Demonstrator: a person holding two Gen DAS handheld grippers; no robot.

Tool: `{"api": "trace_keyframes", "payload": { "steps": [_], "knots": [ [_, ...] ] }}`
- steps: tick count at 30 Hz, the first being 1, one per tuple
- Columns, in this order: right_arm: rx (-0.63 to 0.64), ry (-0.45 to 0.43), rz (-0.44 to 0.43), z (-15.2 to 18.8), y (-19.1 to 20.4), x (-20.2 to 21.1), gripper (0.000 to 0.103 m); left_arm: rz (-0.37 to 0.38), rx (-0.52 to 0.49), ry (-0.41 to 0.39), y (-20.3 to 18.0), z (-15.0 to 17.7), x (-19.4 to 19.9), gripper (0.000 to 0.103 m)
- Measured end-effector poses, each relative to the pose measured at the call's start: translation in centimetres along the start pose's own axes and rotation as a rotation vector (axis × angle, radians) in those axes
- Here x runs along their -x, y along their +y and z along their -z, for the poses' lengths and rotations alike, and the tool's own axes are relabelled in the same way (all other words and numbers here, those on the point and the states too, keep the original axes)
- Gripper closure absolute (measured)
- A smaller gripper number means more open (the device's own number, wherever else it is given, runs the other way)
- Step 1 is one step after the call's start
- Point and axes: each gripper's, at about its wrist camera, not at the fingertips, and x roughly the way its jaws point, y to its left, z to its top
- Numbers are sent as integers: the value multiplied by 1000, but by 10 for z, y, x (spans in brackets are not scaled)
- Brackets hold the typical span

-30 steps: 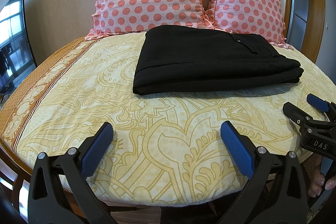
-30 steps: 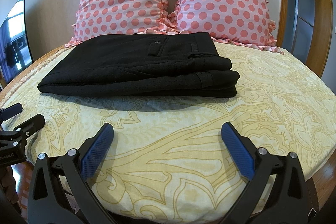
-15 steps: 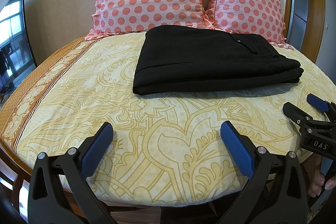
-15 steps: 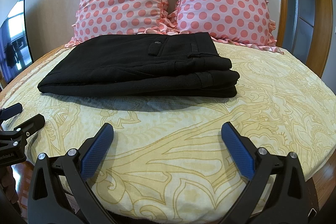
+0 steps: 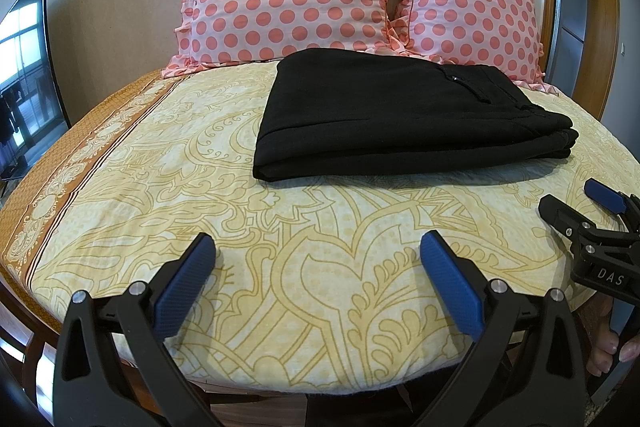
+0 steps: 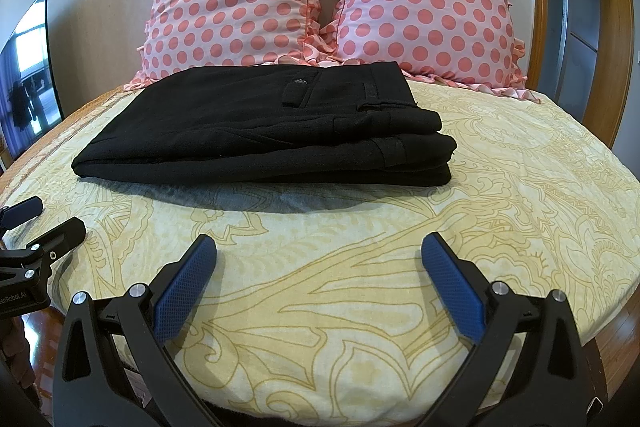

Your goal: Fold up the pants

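The black pants [image 5: 400,119] lie folded in a flat stack on the yellow patterned bedspread [image 5: 200,187], just in front of the two pink dotted pillows [image 6: 320,3]. The left gripper [image 5: 318,267] and the right gripper [image 6: 320,267] are both near the pants, over the bedspread's front edge, jaws wide apart, holding nothing.

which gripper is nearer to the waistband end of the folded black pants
Right. The right gripper faces the pants near that end; the left gripper sits farther, toward the folded leg end. Both open, touching nothing.
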Motion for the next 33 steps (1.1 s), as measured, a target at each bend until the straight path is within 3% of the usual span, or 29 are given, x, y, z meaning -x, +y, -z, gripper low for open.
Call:
{"api": "trace_keyframes", "payload": {
  "steps": [17,33],
  "knots": [
    [1,-1,0,0,1,0,1,2,5,45,2,-7,-3,2],
    [1,-1,0,-1,-4,0,1,1,4,37,4,-7,-3,2]
  ]
}}
